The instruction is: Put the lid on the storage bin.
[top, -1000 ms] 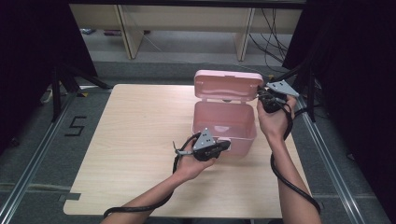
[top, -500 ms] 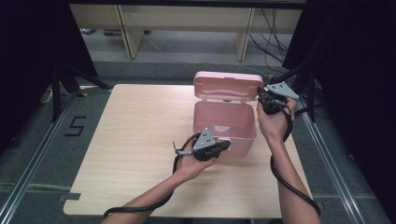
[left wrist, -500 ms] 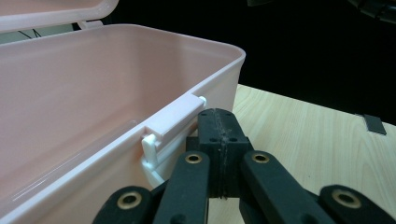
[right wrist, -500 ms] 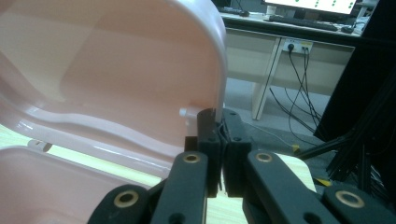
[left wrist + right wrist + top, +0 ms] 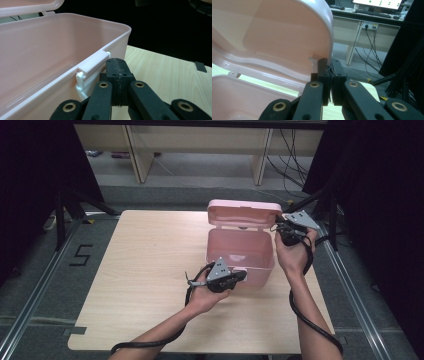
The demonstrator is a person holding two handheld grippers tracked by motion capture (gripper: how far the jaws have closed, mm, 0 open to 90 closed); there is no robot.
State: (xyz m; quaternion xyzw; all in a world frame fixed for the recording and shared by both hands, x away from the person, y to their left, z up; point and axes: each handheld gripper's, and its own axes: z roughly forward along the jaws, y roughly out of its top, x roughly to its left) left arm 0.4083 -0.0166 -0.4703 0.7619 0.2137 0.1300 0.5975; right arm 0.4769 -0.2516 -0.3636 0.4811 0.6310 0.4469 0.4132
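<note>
Lab recording bay: bare wood table point(image 5: 150, 270) on grey floor with rails point(image 5: 30, 305) and a taped "5" point(image 5: 80, 255), black curtains point(image 5: 35, 180), desks point(image 5: 200, 145) with loose cables point(image 5: 367, 42), a monitor point(image 5: 377, 3) behind

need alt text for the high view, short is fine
A person at a wooden table works on an open pink box: the left gripper sits at its front latch, while the right gripper holds the edge of the raised lid.
</note>
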